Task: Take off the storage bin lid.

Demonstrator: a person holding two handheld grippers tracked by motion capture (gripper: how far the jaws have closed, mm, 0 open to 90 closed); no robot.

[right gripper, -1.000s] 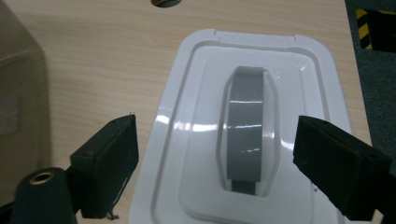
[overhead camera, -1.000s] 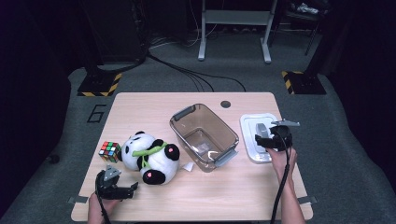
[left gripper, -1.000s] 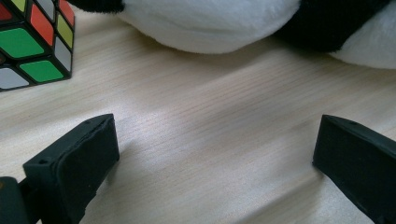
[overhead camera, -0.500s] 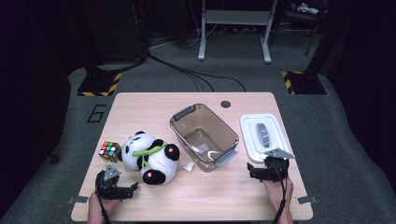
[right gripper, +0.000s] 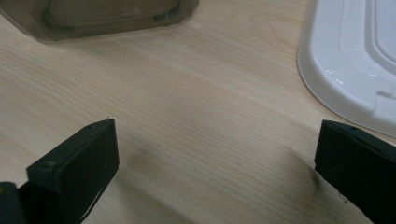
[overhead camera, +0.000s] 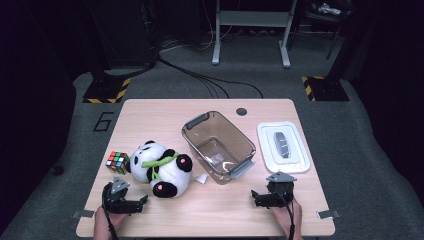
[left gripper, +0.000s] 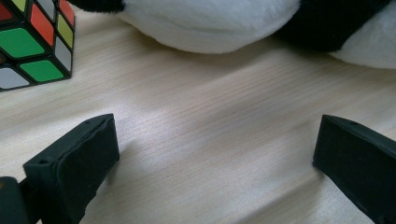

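A panda plush (overhead camera: 160, 167) lies left of centre on the wooden table (overhead camera: 150, 115), and its white belly (left gripper: 210, 23) shows close up in the left gripper view. My left gripper (overhead camera: 125, 200) (left gripper: 215, 158) rests open near the front edge, just short of the panda. A Rubik's cube (overhead camera: 117, 162) (left gripper: 32, 42) sits to its left. My right gripper (overhead camera: 272, 194) (right gripper: 215, 158) stands open low over bare wood at the front right. Its jaws have just been opening, with nothing between them. A clear brown bin (overhead camera: 218, 145) (right gripper: 107, 16) is empty. A white lid (overhead camera: 283, 146) (right gripper: 355, 60) lies flat on the table at its right.
A small white tag (overhead camera: 201, 178) lies beside the panda. Dark floor, cables and hazard-striped stand feet (overhead camera: 105, 90) lie beyond the table's far edge. A round cable hole (overhead camera: 242, 111) is at the back of the tabletop.
My right gripper drew back from the white lid toward the table's near edge and sank lower. The lid stays flat on the table. My left gripper has not moved.
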